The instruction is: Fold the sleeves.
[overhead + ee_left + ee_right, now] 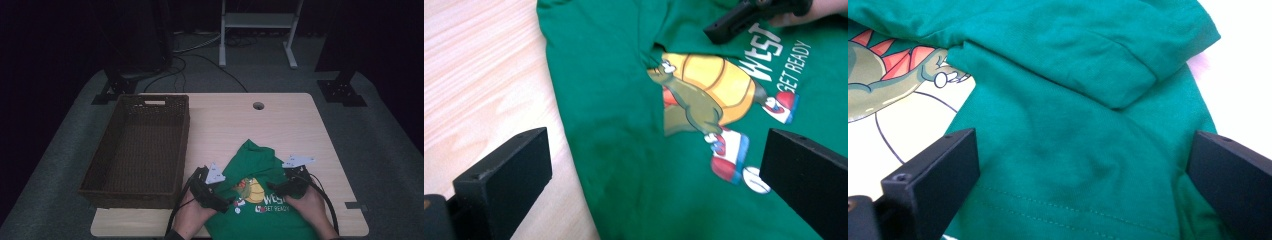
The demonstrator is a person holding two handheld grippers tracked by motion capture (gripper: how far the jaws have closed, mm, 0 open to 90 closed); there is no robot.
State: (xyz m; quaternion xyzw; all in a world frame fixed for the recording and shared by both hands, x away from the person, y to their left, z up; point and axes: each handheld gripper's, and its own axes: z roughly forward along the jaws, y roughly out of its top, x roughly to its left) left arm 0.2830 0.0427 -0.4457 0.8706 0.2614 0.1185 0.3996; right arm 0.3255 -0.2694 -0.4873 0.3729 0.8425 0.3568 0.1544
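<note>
A green T-shirt (pixel 257 172) with a cartoon turtle print (pixel 706 90) and white lettering lies crumpled at the table's near edge, its upper part folded down over the print. My left gripper (pixel 225 200) hovers open over the shirt's left side. In its own view my left gripper (pixel 654 150) has one jaw over bare wood and the other over the print. My right gripper (pixel 282 189) is open at the shirt's right side. In its own view my right gripper (pixel 1083 155) has its jaws spread over a folded sleeve and hem (pixel 1073 125), holding nothing.
A dark brown wicker basket (pixel 137 150) stands along the left of the light wooden table (pixel 280 120). A cable hole (pixel 258 105) sits near the table's far edge. A white stand frame (pixel 260 30) and black stand feet (pixel 340 90) are on the floor beyond.
</note>
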